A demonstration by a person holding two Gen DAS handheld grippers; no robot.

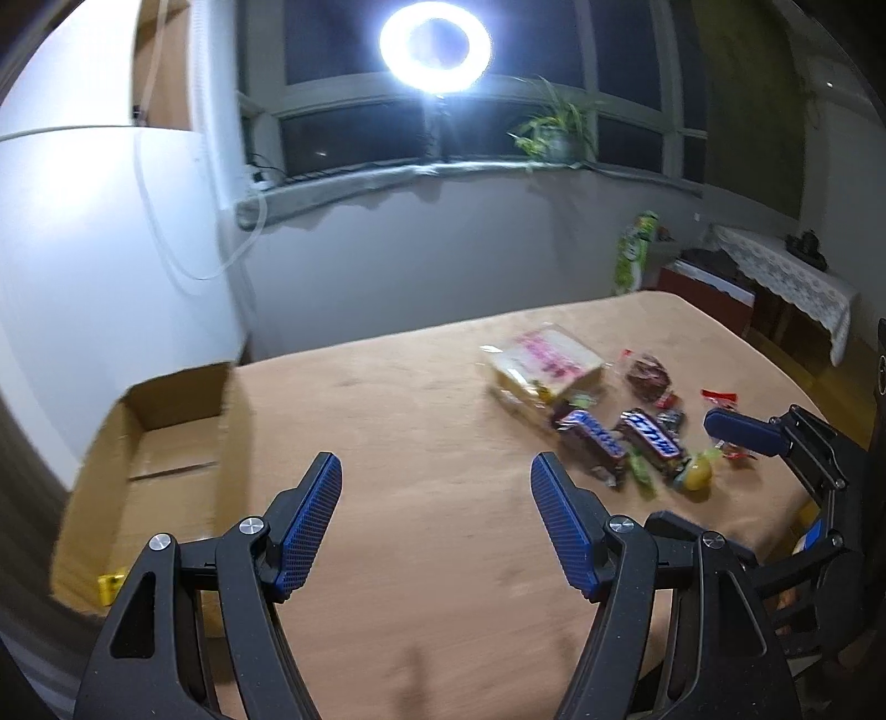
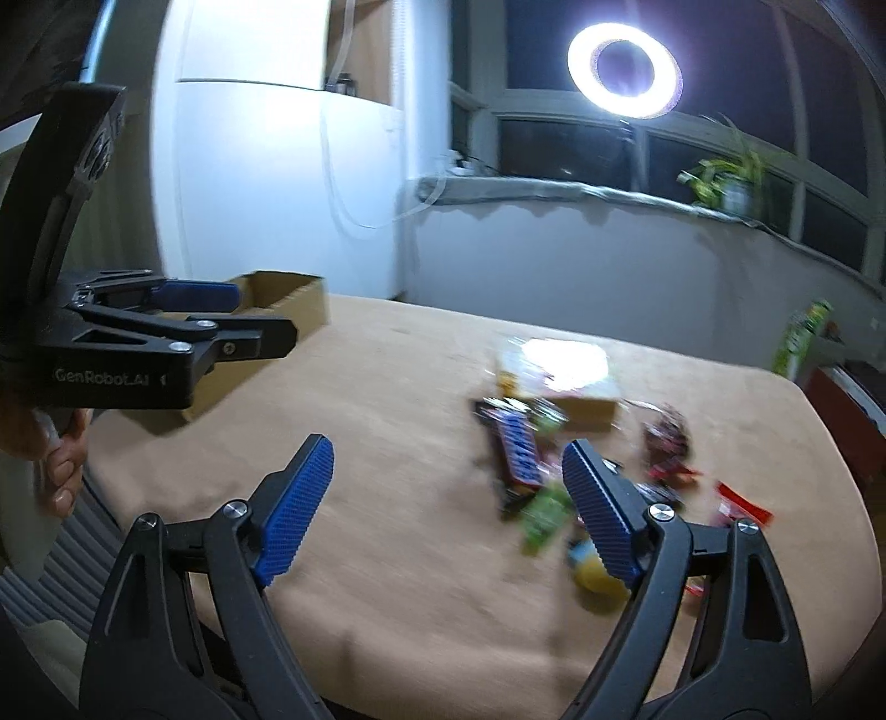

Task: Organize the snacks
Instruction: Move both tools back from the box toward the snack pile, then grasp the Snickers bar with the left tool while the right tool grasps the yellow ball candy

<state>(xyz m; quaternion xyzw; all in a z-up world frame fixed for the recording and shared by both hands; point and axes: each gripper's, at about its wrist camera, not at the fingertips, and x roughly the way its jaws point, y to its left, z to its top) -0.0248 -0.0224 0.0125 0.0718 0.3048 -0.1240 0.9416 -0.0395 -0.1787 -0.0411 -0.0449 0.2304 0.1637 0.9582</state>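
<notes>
A pile of snacks lies on the tan table (image 1: pixel 415 399): a wrapped sandwich pack (image 1: pixel 545 363), two blue chocolate bars (image 1: pixel 595 437), a dark round snack (image 1: pixel 647 376), green and red candies and a yellow one (image 1: pixel 696 471). An open cardboard box (image 1: pixel 166 443) stands at the table's left with a yellow item (image 1: pixel 109 587) inside. My left gripper (image 1: pixel 434 476) is open and empty beside the box. My right gripper (image 2: pixel 448 465) is open and empty, just short of the snacks (image 2: pixel 520 448). The right wrist view is blurred.
A white fridge (image 1: pixel 99 232) stands behind the box. A ring light (image 1: pixel 434 47) and a potted plant (image 1: pixel 554 133) are at the window. A green bag (image 1: pixel 634 249) and a low cloth-covered table (image 1: pixel 775 271) stand at the far right.
</notes>
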